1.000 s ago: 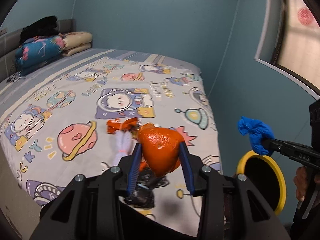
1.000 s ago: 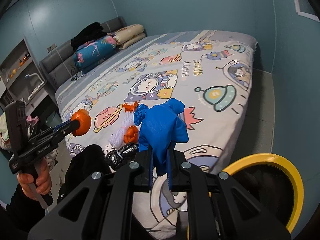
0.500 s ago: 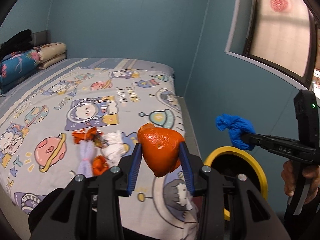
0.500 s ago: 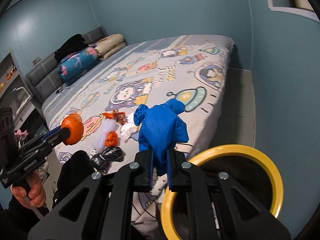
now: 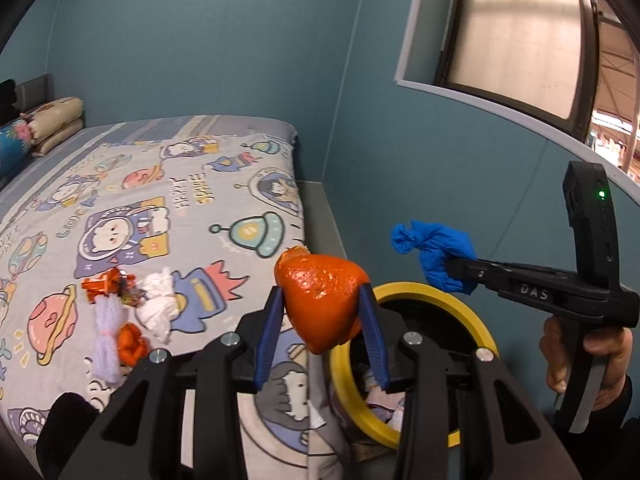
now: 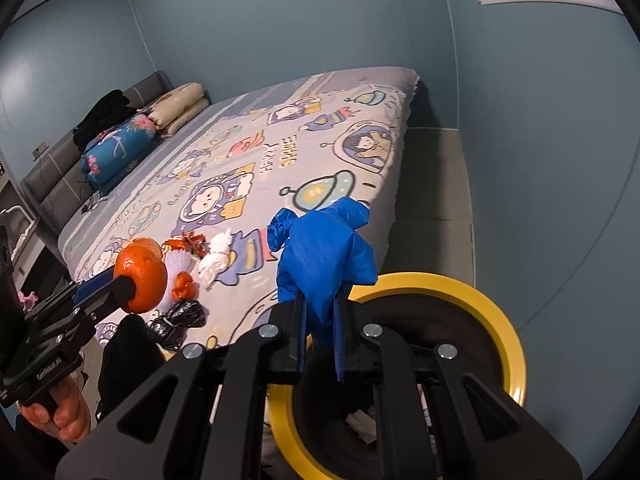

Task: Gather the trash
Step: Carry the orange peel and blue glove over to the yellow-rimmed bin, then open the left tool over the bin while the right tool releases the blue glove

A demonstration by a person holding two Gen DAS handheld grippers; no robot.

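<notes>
1. Between our left gripper's (image 5: pixel 322 312) blue pads sits an orange peel (image 5: pixel 320 300), clamped; beyond it to the right stands the yellow-rimmed bin (image 5: pixel 472 320).
2. Our right gripper (image 6: pixel 320 334) pinches a crumpled blue glove (image 6: pixel 326 256), just above that bin's rim (image 6: pixel 500 312).

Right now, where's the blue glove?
Clamped in the right tool, the blue glove sits above the yellow-rimmed bin beside the bed.
</notes>
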